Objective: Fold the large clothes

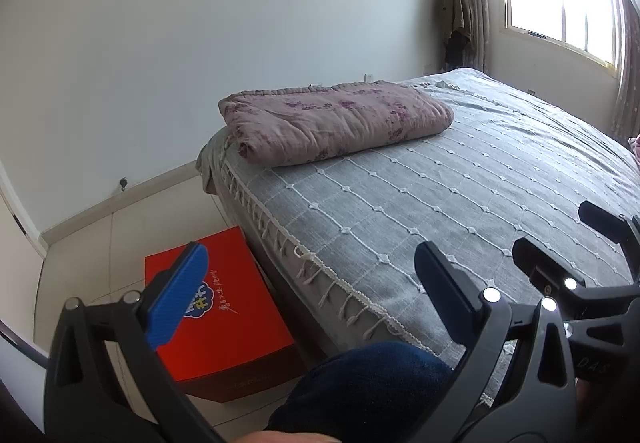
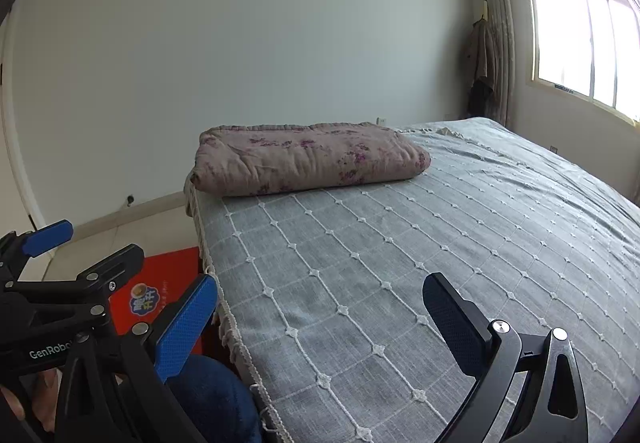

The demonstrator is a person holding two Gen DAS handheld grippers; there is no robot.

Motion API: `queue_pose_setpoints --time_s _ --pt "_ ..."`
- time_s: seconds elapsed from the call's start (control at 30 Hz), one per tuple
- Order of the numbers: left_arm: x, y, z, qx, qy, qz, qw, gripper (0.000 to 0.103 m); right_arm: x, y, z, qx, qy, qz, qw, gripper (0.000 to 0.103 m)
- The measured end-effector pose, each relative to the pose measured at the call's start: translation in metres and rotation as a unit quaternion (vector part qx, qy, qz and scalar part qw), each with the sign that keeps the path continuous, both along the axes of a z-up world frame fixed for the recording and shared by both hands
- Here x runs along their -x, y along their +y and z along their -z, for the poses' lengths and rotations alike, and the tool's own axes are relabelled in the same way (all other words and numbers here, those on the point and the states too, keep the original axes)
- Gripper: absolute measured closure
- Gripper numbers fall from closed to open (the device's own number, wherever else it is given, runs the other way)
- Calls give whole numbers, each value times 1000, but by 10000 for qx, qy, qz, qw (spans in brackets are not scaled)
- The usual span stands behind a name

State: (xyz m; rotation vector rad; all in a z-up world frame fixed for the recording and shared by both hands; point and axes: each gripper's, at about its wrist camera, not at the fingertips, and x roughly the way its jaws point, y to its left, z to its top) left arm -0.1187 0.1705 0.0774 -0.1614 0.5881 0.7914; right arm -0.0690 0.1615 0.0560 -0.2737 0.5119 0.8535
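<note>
- The red box [image 1: 218,317] sits on the floor under and left of the left gripper [image 1: 308,295], whose jaws are spread wide and hold nothing; keep this gripper off the box and bring it in over the bed's fringed edge [image 1: 320,275].
- The folded floral quilt [image 1: 334,121] lies well ahead of both sets of jaws, at the far left corner of the grey bedspread [image 1: 460,195], apart from either gripper; it looks already folded, and no other garment shows apart from a scrap of pink at the left view's right edge.
- The right gripper [image 2: 320,323] hangs over the near bedspread, jaws spread and empty; judging from this, reach forward with both at equal height and pinch two matching corners.
</note>
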Motion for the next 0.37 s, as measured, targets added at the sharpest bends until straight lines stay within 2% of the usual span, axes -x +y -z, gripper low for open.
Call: queue_pose_setpoints --time_s 0.37 --pt "-1 0 1 7 30 -6 10000 0 0 1 1 17 9 13 10000 0"
